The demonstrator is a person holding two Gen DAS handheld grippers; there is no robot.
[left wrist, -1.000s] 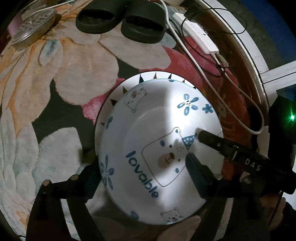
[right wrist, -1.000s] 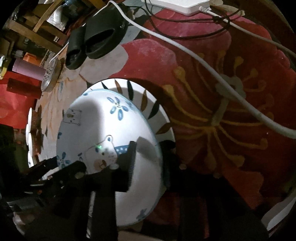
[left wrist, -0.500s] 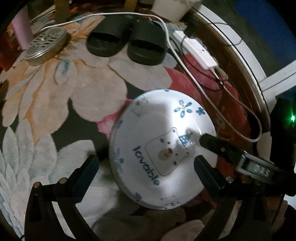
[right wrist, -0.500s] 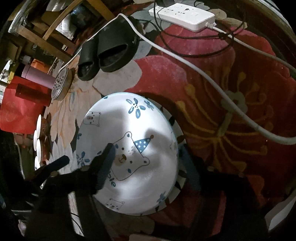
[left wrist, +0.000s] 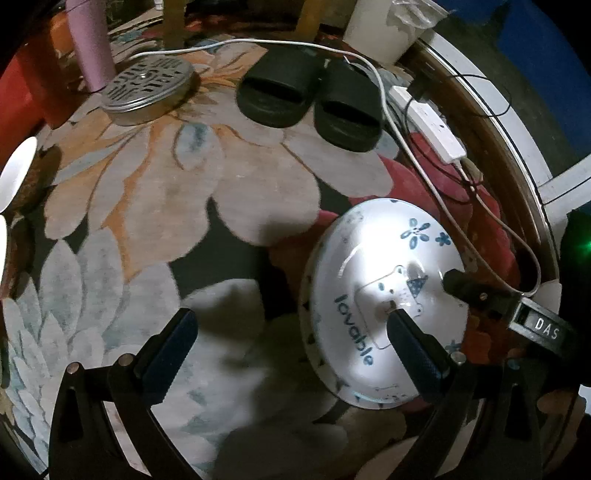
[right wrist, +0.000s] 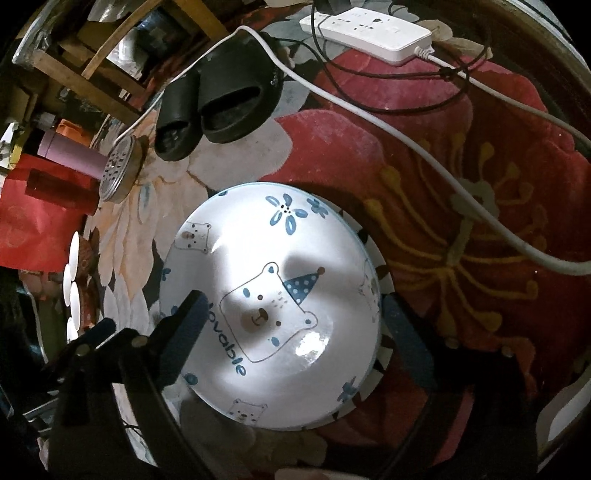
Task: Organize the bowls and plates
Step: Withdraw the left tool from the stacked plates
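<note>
1 bear-print bowl [right wrist: 273, 314] upside down on 1 plate [right wrist: 384, 280] w/ dark leaf-mark rim; 2 black slippers [left wrist: 310, 99], 1 white power strip [right wrist: 365, 26]. Also 1 perforated metal lid [left wrist: 147, 88], 1 pink cylinder [left wrist: 92, 48], approx 4 small white discs [right wrist: 72, 280] at the edge, count unsure.

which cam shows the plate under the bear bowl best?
Right wrist. There the plate, with its dark leaf marks, shows as a crescent of rim along the right and lower edge of the upside-down bear bowl. Left wrist shows only a thin sliver of rim at the bowl's left edge; the rest is covered.
</note>
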